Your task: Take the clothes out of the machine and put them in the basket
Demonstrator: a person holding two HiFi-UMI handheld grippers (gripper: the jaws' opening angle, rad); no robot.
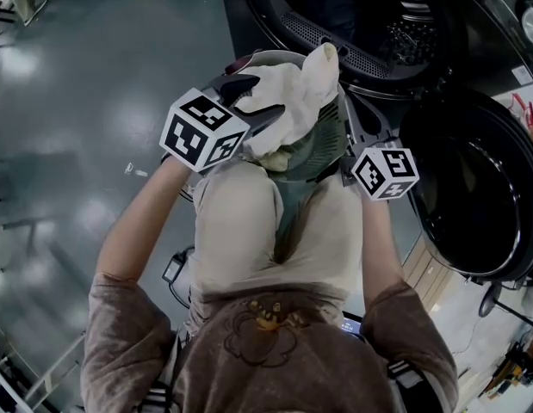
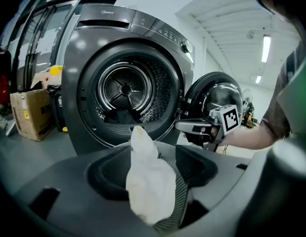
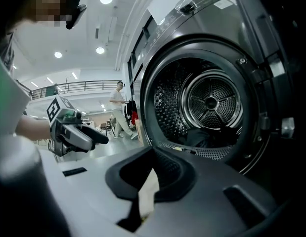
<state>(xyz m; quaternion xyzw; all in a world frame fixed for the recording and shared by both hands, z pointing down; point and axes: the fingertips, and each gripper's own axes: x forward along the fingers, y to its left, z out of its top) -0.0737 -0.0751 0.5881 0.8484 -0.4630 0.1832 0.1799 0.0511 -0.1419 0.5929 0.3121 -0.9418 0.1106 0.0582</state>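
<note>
The crumpled white cloth (image 2: 148,186) stands lengthwise between the left claw's (image 2: 153,156) parted jaws, ungripped. The right claw (image 3: 152,171) is pinched narrow on a pale strip of fabric (image 3: 147,196). Dark clothes (image 3: 212,135) lie in the grey front-loading machine's (image 3: 157,73) drum (straight ahead of both claws). I cannot make out the basket.

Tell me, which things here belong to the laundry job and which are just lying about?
Job: machine, dark clothes in its drum, clothes bundle, left gripper, right gripper.
Lying about: cardboard box, floor scraps.
</note>
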